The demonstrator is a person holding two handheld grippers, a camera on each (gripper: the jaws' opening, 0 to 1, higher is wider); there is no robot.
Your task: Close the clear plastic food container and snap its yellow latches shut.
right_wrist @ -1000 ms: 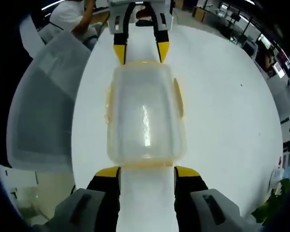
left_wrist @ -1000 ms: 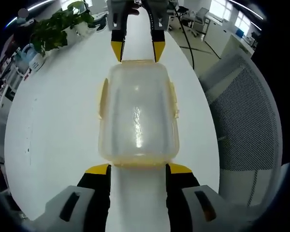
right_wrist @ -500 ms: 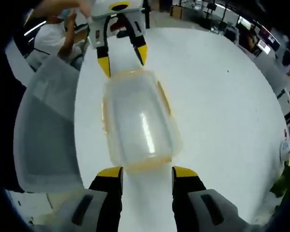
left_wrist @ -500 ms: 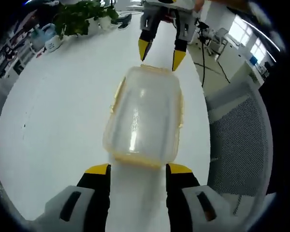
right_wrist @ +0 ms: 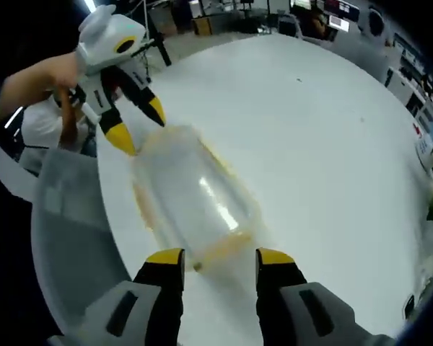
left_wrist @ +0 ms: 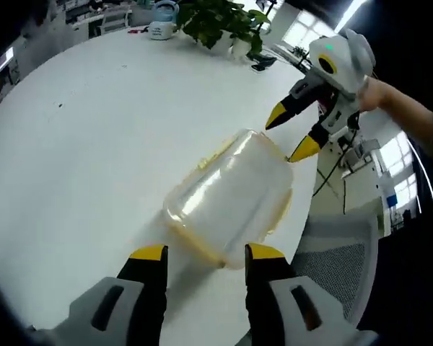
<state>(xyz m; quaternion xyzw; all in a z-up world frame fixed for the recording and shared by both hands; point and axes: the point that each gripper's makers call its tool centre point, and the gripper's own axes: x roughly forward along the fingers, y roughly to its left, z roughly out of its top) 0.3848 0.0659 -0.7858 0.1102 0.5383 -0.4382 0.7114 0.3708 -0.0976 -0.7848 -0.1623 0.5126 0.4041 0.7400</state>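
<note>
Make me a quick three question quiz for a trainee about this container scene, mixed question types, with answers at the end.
1. True or false: the container lies on a white table.
2. Both grippers' fingers are: A) shut on the container, B) open at its ends, C) lifted far away.
3. Fill in: behind the table in the left gripper view stands a potted ____.

Key: 1 true. 2 B: the left gripper and right gripper are open, one at each end. 3 plant.
</note>
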